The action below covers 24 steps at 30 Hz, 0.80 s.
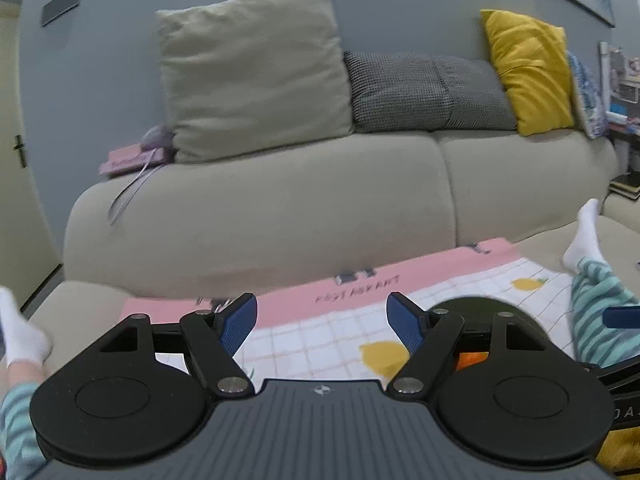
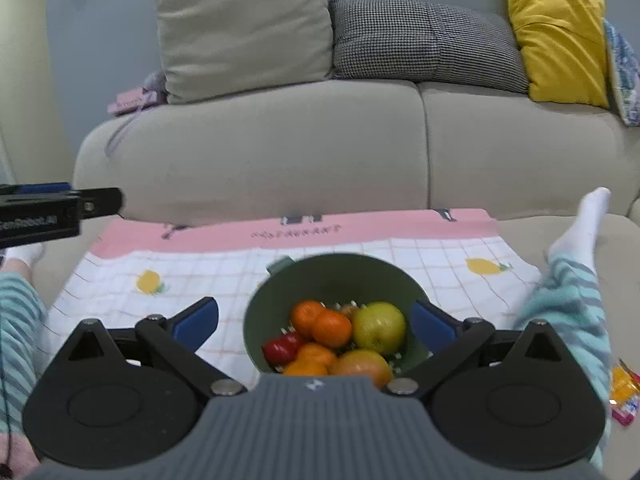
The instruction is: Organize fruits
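Observation:
A green bowl (image 2: 344, 276) stands on a checked cloth (image 2: 200, 264) and holds several oranges (image 2: 330, 328), a yellow-green apple (image 2: 378, 326), a red fruit (image 2: 280, 350) and a reddish apple (image 2: 362, 366). My right gripper (image 2: 316, 320) is open and empty, with the bowl between its blue fingers (image 2: 196, 322). My left gripper (image 1: 322, 322) is open and empty over the cloth (image 1: 320, 344), left of the bowl's rim (image 1: 472, 304). An orange (image 1: 472, 360) shows behind its right arm. The left gripper's side shows in the right wrist view (image 2: 60, 208).
A beige sofa (image 2: 280, 140) with beige (image 2: 240, 28), houndstooth (image 2: 420, 40) and yellow (image 2: 560, 36) cushions stands behind. A person's legs in striped trousers (image 2: 568, 300) and white socks (image 2: 584, 228) flank the cloth. Snack packets (image 2: 624, 396) lie at the right.

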{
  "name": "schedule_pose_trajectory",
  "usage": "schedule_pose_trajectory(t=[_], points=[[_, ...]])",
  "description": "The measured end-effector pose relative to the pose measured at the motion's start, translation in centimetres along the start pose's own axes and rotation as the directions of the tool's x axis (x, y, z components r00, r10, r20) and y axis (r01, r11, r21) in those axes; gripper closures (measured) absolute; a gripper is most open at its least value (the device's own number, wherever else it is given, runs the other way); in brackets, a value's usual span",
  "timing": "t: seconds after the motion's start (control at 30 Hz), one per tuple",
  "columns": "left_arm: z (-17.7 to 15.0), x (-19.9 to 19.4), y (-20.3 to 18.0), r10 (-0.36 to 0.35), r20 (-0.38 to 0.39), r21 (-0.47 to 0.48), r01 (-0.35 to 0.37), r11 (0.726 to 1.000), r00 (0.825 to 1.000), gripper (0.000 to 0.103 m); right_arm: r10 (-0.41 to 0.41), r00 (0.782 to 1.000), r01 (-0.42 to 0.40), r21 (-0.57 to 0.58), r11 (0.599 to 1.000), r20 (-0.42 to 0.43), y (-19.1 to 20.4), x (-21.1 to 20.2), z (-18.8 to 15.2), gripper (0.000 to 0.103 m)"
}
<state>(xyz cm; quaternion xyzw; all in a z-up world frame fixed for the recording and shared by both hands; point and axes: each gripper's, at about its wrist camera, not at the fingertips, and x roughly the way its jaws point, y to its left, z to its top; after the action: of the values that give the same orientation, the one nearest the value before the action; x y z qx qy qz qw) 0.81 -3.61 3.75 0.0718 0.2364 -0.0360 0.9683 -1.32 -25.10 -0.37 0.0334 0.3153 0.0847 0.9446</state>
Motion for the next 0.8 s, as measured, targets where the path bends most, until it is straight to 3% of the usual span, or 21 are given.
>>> schedule_pose_trajectory(t=[0.2, 0.33, 0.8], points=[[-2.9, 0.4, -0.4, -0.004, -0.1, 0.05, 0.009, 0.999, 0.995, 0.016, -0.091, 0.996, 0.09, -0.079, 0.993, -0.011, 1.3, 0.1, -2.7, 0.004], [-4.2, 1.6, -1.2, -0.03, -0.155, 0.085, 0.044, 0.995, 0.987, 0.016, -0.075, 0.996, 0.07, -0.095, 0.993, -0.057, 1.4, 1.2, -3.8, 0.004], [-6.3, 4.2, -1.3, 0.009, -0.246, 0.108, 0.018, 0.994, 0.969, 0.016, -0.027, 0.996, 0.019, -0.097, 0.995, -0.081, 1.6, 3.6, -4.8, 0.004]])
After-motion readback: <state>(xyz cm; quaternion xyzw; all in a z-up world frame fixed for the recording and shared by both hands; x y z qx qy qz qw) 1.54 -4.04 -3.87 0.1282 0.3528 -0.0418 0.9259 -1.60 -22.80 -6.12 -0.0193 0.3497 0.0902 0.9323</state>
